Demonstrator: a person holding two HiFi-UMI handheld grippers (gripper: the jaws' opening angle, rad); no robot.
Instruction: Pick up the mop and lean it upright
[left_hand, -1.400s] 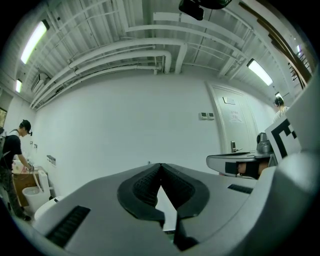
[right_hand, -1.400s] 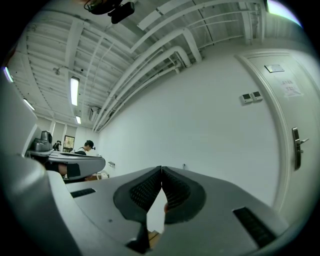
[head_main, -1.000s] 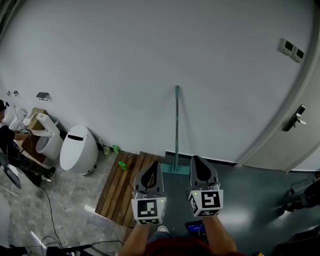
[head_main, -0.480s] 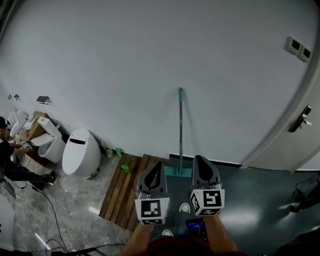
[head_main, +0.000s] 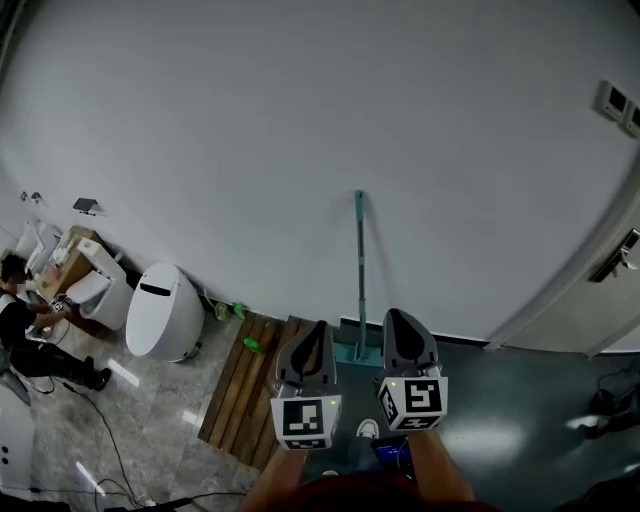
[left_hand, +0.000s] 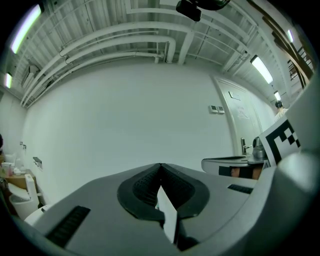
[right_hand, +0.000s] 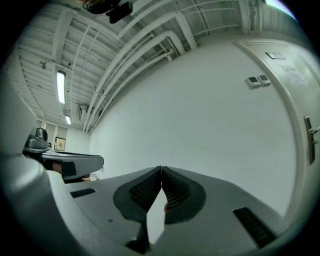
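White toilet (head_main: 160, 318) stood far left, wooden slatted mat (head_main: 238, 392) beside it. Left gripper (head_main: 319, 328) was pinched closed, empty. Teal mop (head_main: 359, 270) leaned upright against the wall (head_main: 300, 120), untouched. Right gripper (head_main: 391, 316) was likewise closed, empty.

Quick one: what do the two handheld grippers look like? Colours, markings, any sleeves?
They are a matched pair. The left gripper and right gripper have grey tapered shells. Each carries a white cube printed with black square markers. The jaws are lined with black ribbed pads. The forearms are bare, with no sleeves in view.
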